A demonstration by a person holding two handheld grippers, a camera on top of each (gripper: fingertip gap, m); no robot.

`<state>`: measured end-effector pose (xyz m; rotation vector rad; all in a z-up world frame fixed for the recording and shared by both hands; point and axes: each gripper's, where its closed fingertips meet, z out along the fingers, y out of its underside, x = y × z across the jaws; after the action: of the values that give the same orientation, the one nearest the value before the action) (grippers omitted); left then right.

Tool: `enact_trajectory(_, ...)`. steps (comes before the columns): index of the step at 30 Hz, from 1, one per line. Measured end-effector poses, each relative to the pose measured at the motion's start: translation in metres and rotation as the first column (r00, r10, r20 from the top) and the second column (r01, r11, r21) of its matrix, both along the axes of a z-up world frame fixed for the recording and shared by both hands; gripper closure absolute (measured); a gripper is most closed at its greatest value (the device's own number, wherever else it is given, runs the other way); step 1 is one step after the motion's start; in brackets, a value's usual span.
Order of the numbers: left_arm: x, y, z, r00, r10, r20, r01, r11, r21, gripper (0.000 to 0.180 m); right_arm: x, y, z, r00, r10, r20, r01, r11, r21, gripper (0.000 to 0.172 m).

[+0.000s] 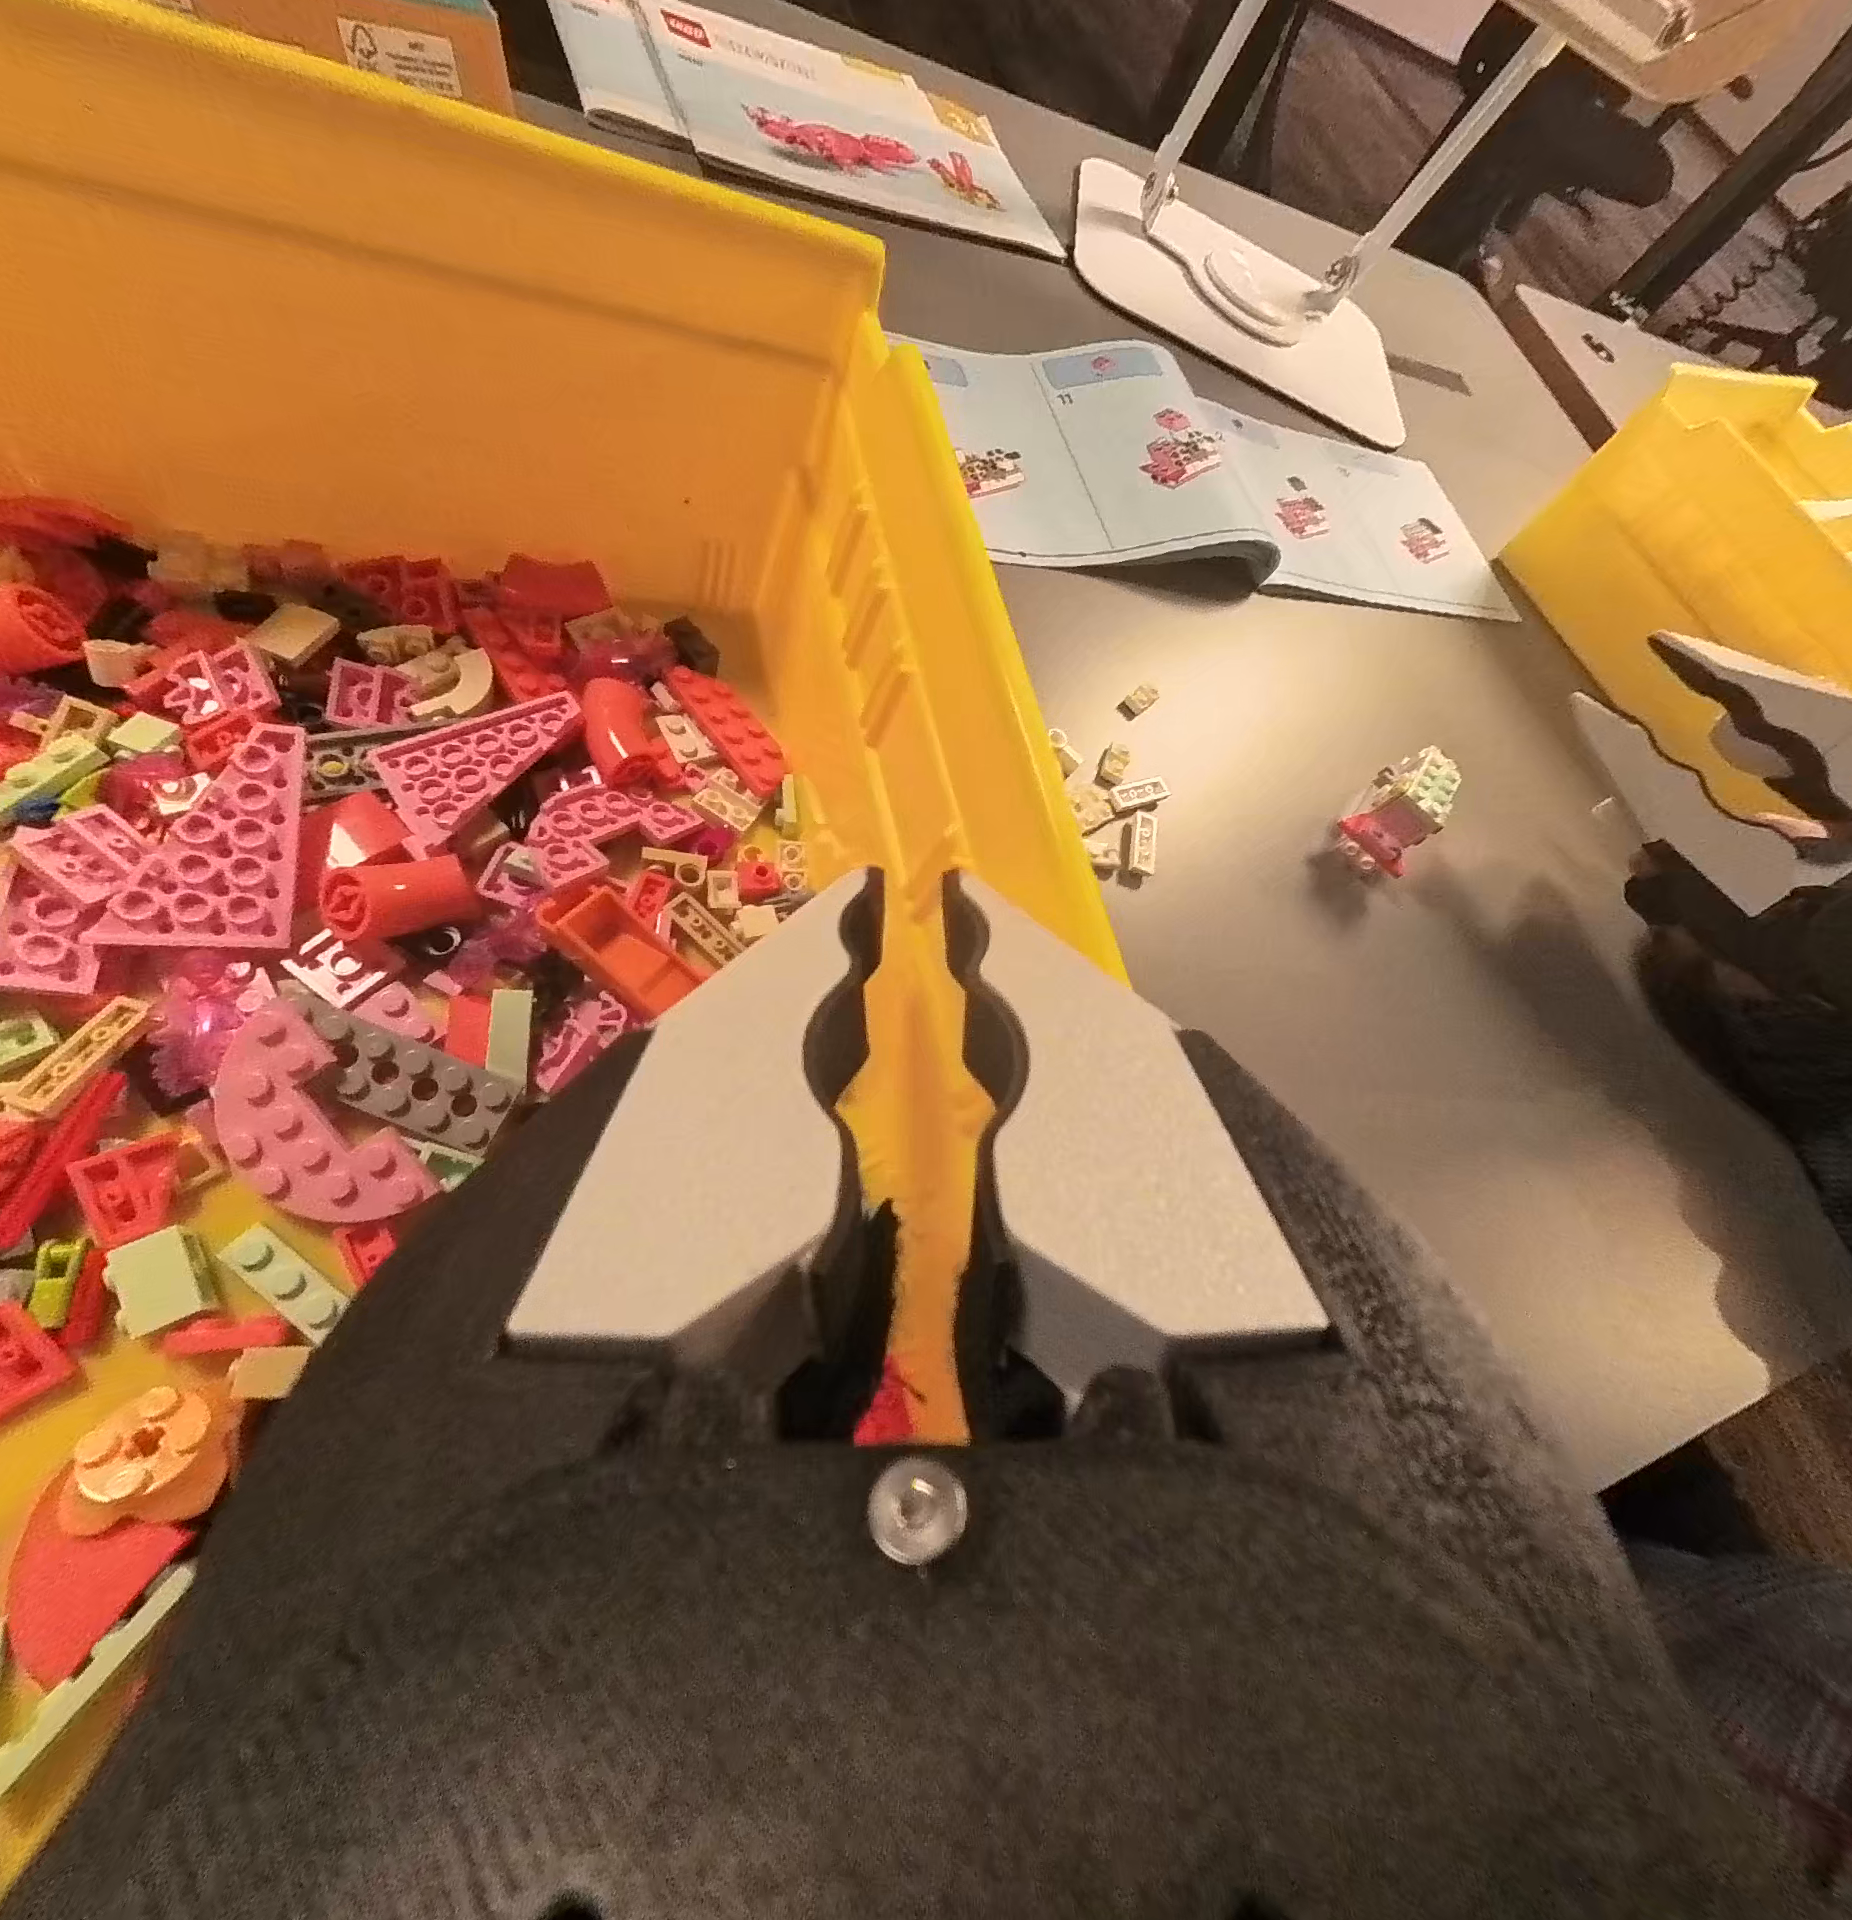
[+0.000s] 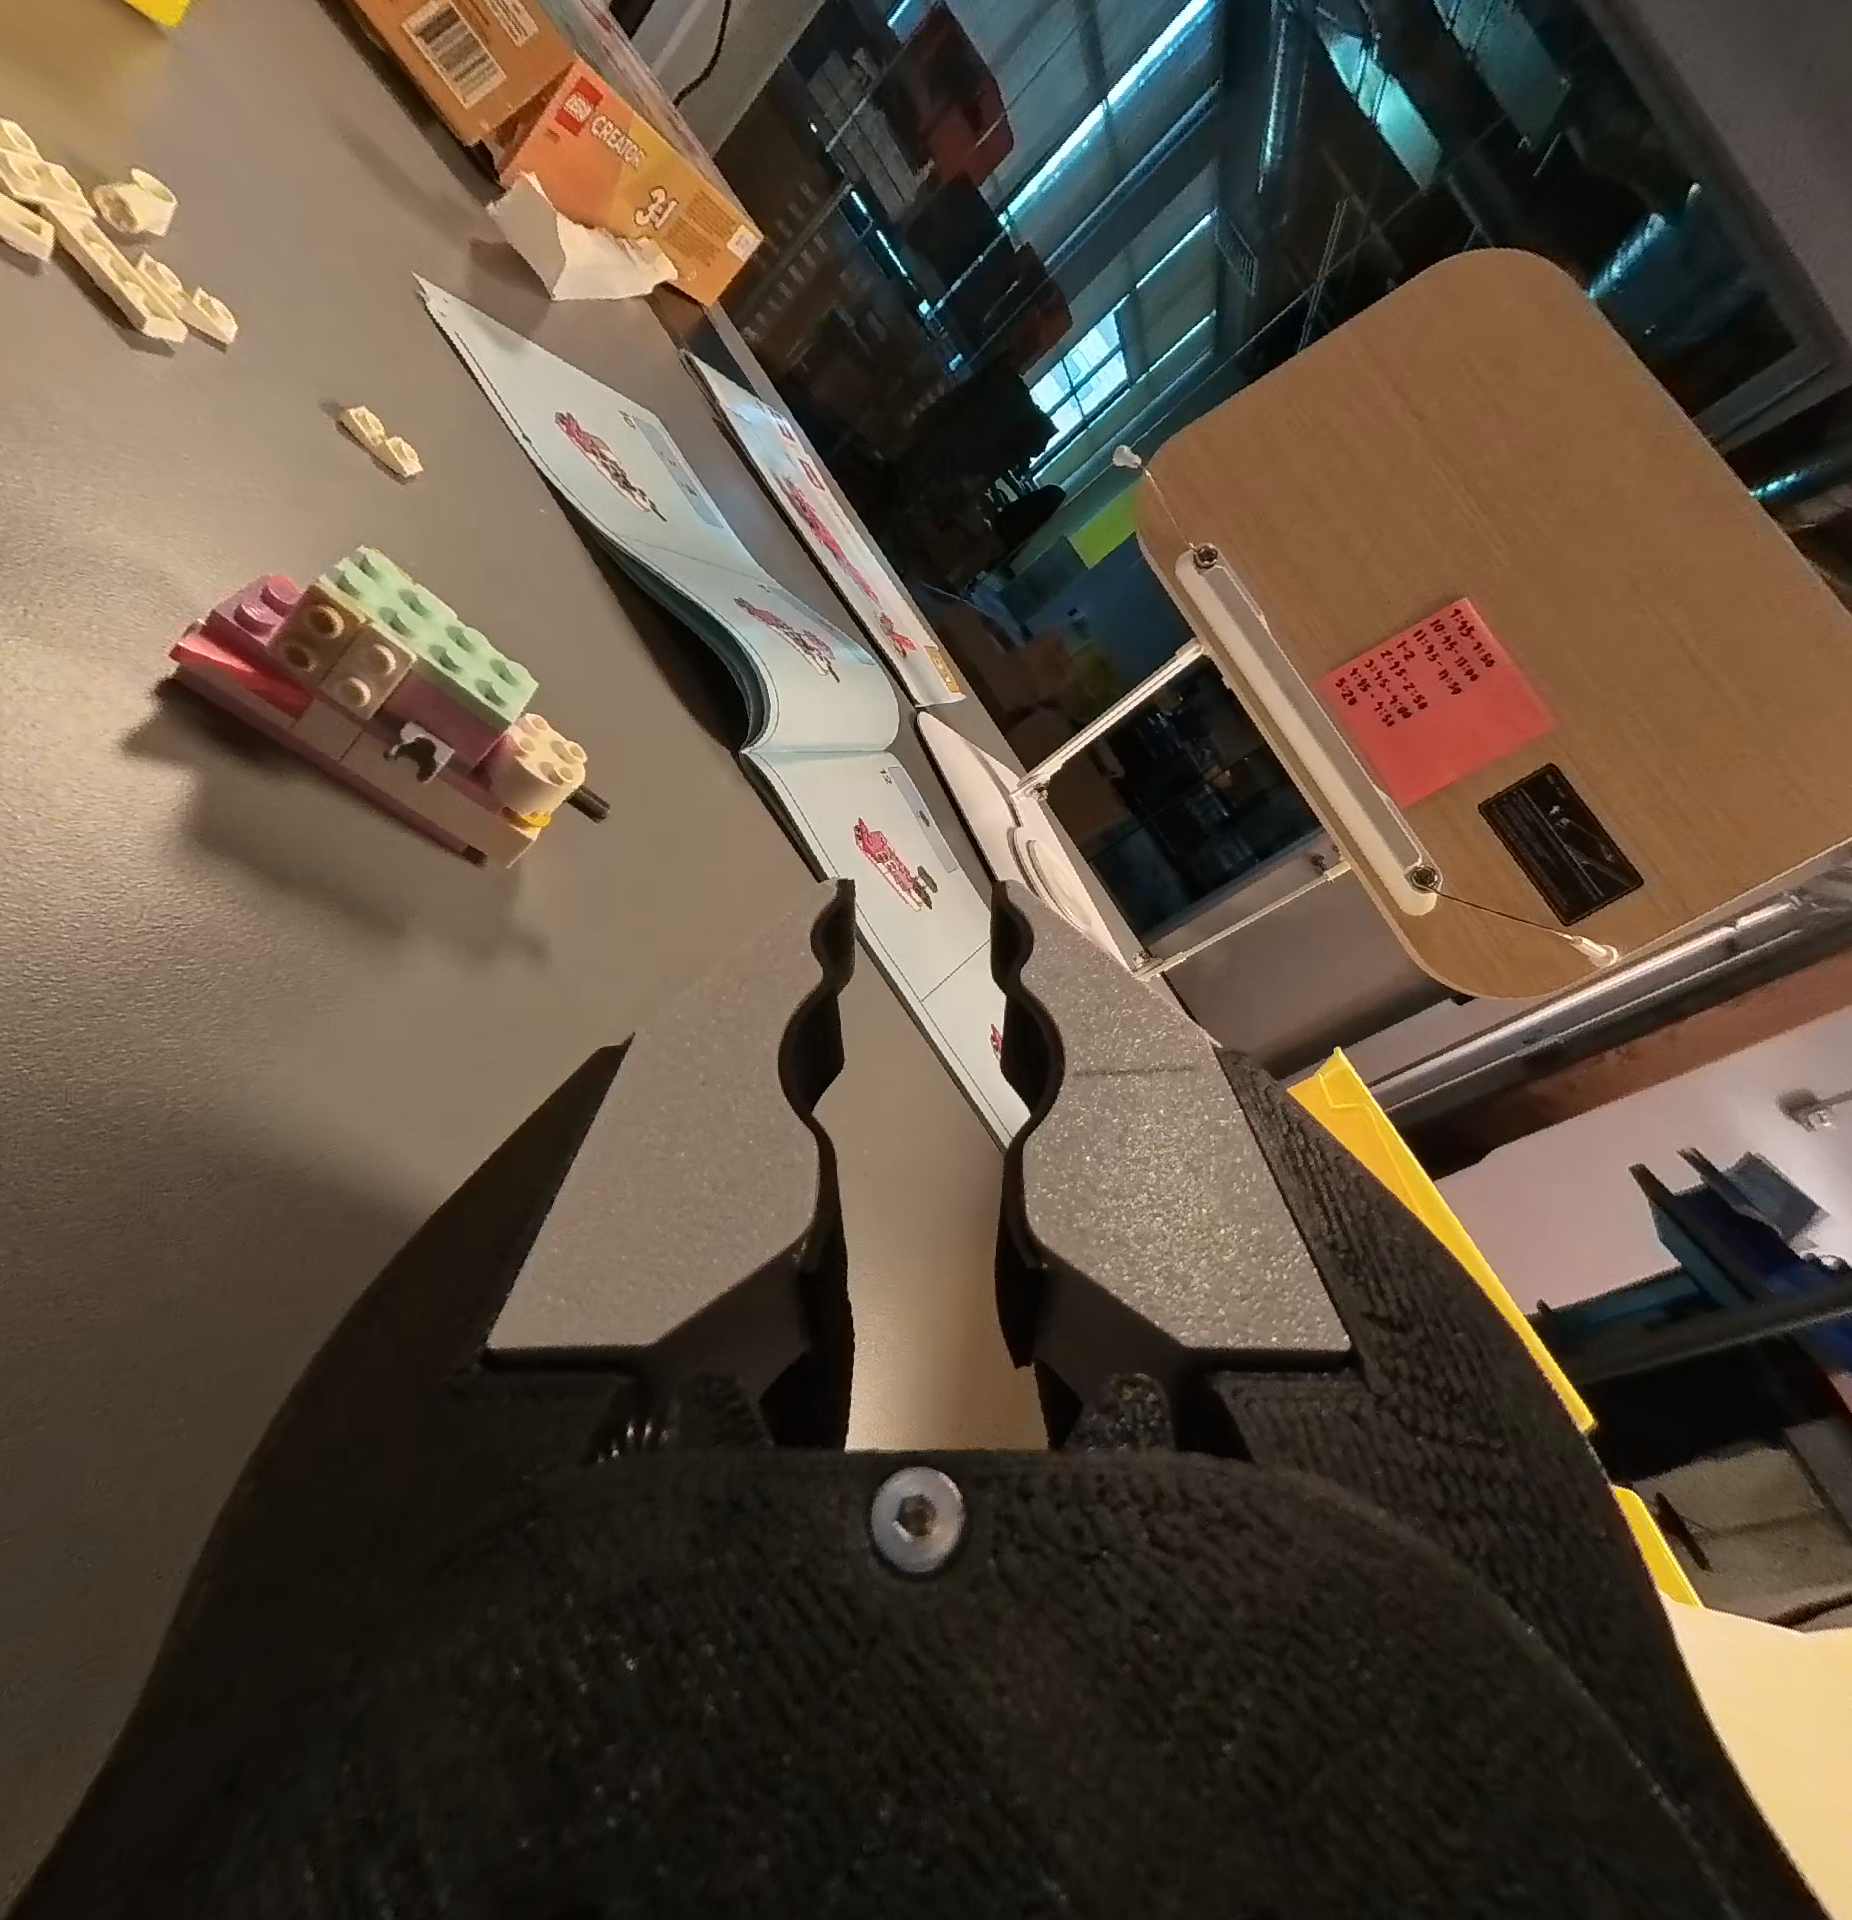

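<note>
Glossy yellow plastic bin (image 1: 465,343), matt grey tabletop (image 1: 1348,997), paper booklet (image 2: 828,717), wood-grain board (image 2: 1524,582).

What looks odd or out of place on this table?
A handful of pale bricks lie loose on the grey table just outside the yellow bin that holds the rest. Torn white paper sits crumpled beside the orange box. Nothing looks broken.

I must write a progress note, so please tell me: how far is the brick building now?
Done: a small brick model stands partly built on the grey table, beside an open instruction booklet. In hand: nothing; the left gripper hangs narrowly open over the yellow bin's wall, and the right gripper is open and empty. Left: many loose bricks in the bin and a few pale pieces on the table.
</note>
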<state>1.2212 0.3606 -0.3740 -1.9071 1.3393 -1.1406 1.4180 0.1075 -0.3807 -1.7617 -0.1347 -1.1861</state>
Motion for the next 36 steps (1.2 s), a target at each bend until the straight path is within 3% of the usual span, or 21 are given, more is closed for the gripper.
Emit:
enact_trajectory(13, 0.016, -0.012, 0.007, 0.999, -0.002, 0.045, 0.002, 1.0, -0.011, 0.176, 0.0, 0.0, 0.001, 1.0, 0.002, 0.004, -0.002, 1.0, 0.001, 0.148)
enact_trajectory(16, 0.015, -0.009, 0.021, 0.993, -0.003, 0.122, 0.0, 1.0, 0.024, 0.165, 0.0, 0.0, 0.001, 1.0, 0.0, 0.005, 0.0, 1.0, 0.003, 0.148)
enact_trajectory(18, 0.01, -0.008, 0.037, 0.981, -0.017, 0.193, 0.011, 0.999, 0.034, 0.148, 0.0, 0.0, 0.001, 1.0, -0.001, 0.005, 0.001, 1.0, 0.002, 0.147)
enact_trajectory(26, -0.027, 0.04, 0.074, 0.958, 0.118, 0.262, -0.154, 0.981, 0.121, 0.142, 0.001, -0.001, 0.002, 1.0, -0.007, 0.005, 0.007, 1.0, 0.01, 0.147)
enact_trajectory(30, -0.036, 0.05, 0.088, 0.938, 0.157, 0.31, -0.205, 0.97, 0.128, 0.142, -0.003, 0.002, 0.013, 0.999, 0.018, -0.038, -0.014, 0.995, 0.1, 0.147)
enact_trajectory(33, -0.023, 0.028, 0.11, 0.917, 0.111, 0.383, -0.155, 0.984, 0.088, 0.141, 0.003, 0.006, 0.015, 0.997, 0.038, -0.061, -0.029, 0.991, 0.134, 0.147)
enact_trajectory(36, 0.009, -0.027, 0.146, 0.878, -0.002, 0.479, 0.0, 1.0, 0.004, 0.141, 0.013, 0.011, 0.021, 0.995, 0.063, -0.081, -0.047, 0.982, 0.185, 0.148)
